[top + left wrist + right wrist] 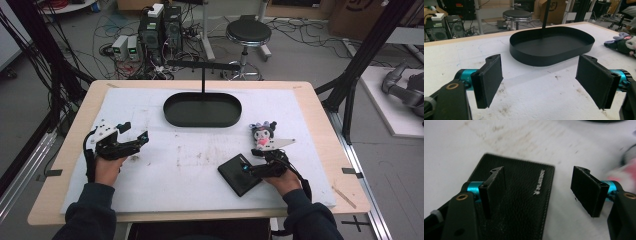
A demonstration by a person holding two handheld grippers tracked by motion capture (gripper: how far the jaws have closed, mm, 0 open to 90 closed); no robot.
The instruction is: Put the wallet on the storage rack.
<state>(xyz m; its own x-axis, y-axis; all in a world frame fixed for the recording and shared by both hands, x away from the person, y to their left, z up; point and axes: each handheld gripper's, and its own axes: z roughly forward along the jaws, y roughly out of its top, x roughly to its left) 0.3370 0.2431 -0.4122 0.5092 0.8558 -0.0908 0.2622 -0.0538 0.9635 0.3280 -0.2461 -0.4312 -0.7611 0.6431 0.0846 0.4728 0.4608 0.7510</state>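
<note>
A black leather wallet [235, 177] lies flat on the white mat near the front right. My right gripper [251, 161] hovers over the wallet's right side and is open. In the right gripper view [539, 187] one jaw stands above the wallet [521, 202] and the other above bare mat beyond its stitched edge, with neither pad touching it. A small plush toy [262, 134] with a dark head and pink body lies just behind that hand, blurred at the right edge [624, 170]. My left gripper [136, 131] rests at the left, open and empty [540, 80].
A black oval tray [170, 107] with an upright post and crossbar stands at the back centre of the mat, straight ahead of the left gripper [541, 58]. The plush toy [621, 43] lies to its right. Stool, computers and cables stand on the floor beyond the table.
</note>
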